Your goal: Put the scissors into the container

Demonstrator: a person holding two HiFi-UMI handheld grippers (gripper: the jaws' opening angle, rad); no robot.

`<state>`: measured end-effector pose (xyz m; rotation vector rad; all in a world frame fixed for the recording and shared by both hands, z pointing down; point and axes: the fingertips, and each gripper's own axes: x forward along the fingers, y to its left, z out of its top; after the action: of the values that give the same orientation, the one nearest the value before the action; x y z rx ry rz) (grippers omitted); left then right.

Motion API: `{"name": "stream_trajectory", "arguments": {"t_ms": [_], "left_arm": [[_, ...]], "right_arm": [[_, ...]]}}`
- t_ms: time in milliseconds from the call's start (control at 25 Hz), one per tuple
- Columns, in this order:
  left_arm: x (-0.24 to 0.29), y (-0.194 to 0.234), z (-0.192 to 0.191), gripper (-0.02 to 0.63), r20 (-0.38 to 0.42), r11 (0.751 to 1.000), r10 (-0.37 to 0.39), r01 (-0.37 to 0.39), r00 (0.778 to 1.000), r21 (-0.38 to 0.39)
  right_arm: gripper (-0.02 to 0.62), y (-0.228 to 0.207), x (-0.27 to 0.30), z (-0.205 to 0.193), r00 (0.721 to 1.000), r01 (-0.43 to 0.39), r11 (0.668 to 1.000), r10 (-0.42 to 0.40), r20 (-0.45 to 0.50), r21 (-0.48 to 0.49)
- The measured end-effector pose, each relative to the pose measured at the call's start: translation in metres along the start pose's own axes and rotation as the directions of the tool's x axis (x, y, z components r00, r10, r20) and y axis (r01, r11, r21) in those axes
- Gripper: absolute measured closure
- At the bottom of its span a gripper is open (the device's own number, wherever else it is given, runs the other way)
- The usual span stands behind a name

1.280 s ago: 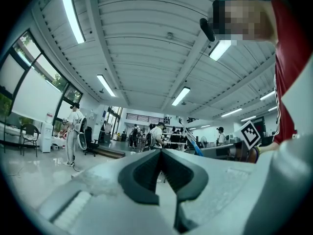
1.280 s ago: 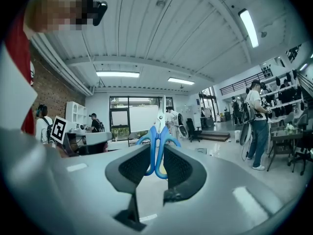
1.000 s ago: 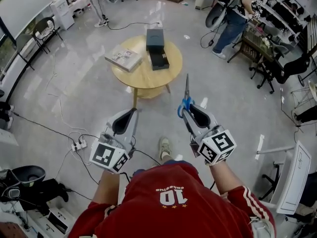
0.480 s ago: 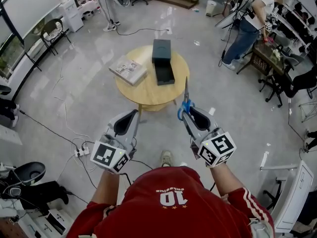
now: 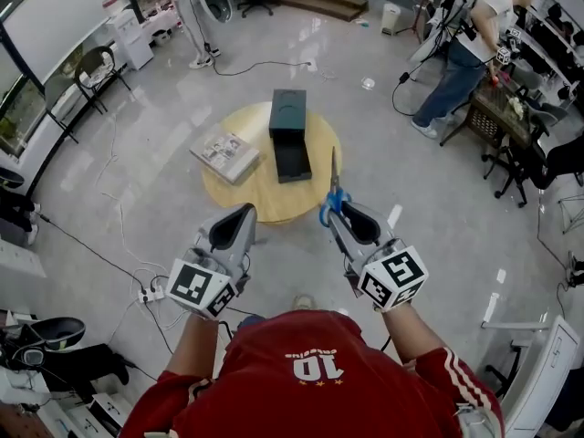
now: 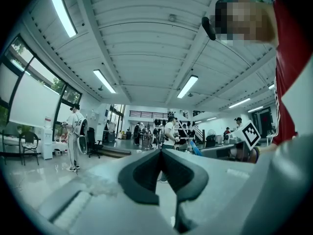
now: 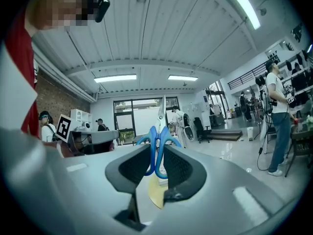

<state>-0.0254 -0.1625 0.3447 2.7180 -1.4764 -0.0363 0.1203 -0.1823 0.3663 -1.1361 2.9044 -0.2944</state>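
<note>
Blue-handled scissors [image 5: 332, 192] stick out forward, blades pointing away, with my right gripper [image 5: 334, 210] shut on their handles. In the right gripper view the blue loops [image 7: 157, 148] sit pinched between the dark pads [image 7: 178, 168] of that gripper [image 7: 157, 155], the blades rising above. The dark open container [image 5: 290, 143] lies on a round wooden table [image 5: 265, 194] just ahead of both grippers. My left gripper [image 5: 247, 212] is held level beside the right one; its pads [image 6: 146, 170] meet at the tip of the gripper [image 6: 161, 152] with nothing between them.
A magazine [image 5: 225, 155] lies on the table's left part. Cables and a power strip [image 5: 146, 292] run over the floor at the left. A person [image 5: 461, 53] stands by cluttered desks at the back right, another person [image 5: 194, 16] at the back left.
The table with the container has come nearer in the head view. Both grippers now reach its near edge, the scissors still in the right one.
</note>
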Motion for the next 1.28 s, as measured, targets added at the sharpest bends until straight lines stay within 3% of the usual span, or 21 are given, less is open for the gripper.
{"name": "stream_trajectory", "arguments": {"t_ms": [560, 840, 1280], "left_arm": [[0.046, 0.008, -0.002, 0.603, -0.048, 1.000, -0.007, 0.008, 0.999, 0.014], [0.063, 0.043, -0.014, 0.603, -0.040, 0.997, -0.042, 0.039, 0.998, -0.061], [0.111, 0.114, -0.013, 0.603, -0.018, 0.993, -0.107, 0.105, 0.994, -0.055]], "right_arm": [[0.506, -0.045, 0.021, -0.005, 1.000, 0.001, 0.998, -0.001, -0.006, 0.064], [0.506, -0.053, 0.051, -0.010, 0.999, 0.036, 0.998, -0.034, -0.040, 0.045], [0.506, -0.075, 0.125, -0.004, 0.991, 0.094, 0.996, -0.094, -0.095, -0.011]]}}
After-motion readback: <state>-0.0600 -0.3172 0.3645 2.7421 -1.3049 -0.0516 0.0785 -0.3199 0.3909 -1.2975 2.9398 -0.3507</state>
